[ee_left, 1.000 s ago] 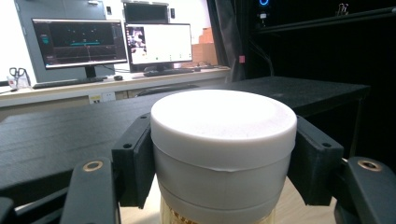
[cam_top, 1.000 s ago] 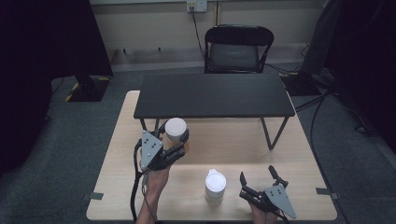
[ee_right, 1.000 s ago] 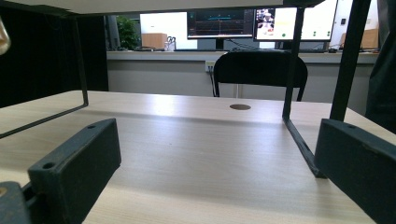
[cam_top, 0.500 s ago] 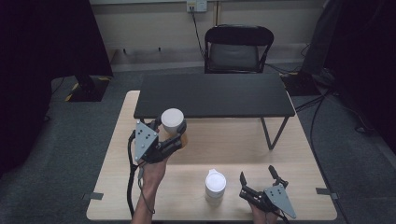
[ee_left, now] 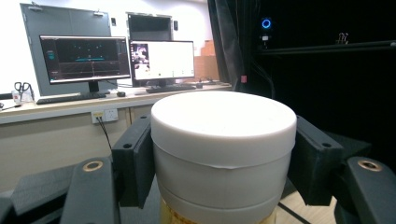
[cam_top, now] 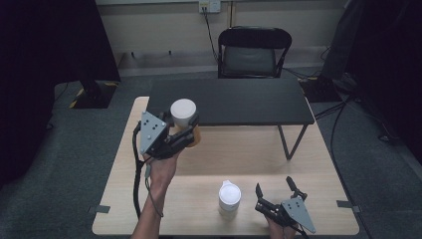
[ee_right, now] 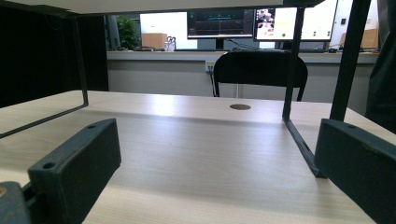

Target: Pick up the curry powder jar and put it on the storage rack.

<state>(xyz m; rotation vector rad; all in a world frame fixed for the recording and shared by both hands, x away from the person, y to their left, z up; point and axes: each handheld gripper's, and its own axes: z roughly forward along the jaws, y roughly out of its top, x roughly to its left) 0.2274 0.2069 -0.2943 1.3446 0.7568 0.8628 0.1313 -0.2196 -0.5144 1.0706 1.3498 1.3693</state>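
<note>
A paper cup with a white lid (cam_top: 183,115) hangs in the air above the wooden table (cam_top: 249,154), close to the front edge of the black shelf (cam_top: 234,102). My left gripper (cam_top: 185,130) is shut on it, and in the left gripper view the two black pads press on the sides of the cup's lid (ee_left: 223,140). A second white-lidded cup (cam_top: 229,196) stands on the table near the front edge. Just right of it my right gripper (cam_top: 275,191) rests low on the table, open, with nothing between its jaws (ee_right: 215,163).
The low black shelf stands on thin metal legs (cam_top: 288,142) across the back half of the table. A black chair (cam_top: 255,52) is behind the table. Cables lie on the floor at the right (cam_top: 343,107). Bare tabletop lies between the two cups.
My left gripper has lifted the cup upward and a little toward the black shelf. The right gripper and the second cup have stayed where they were.
</note>
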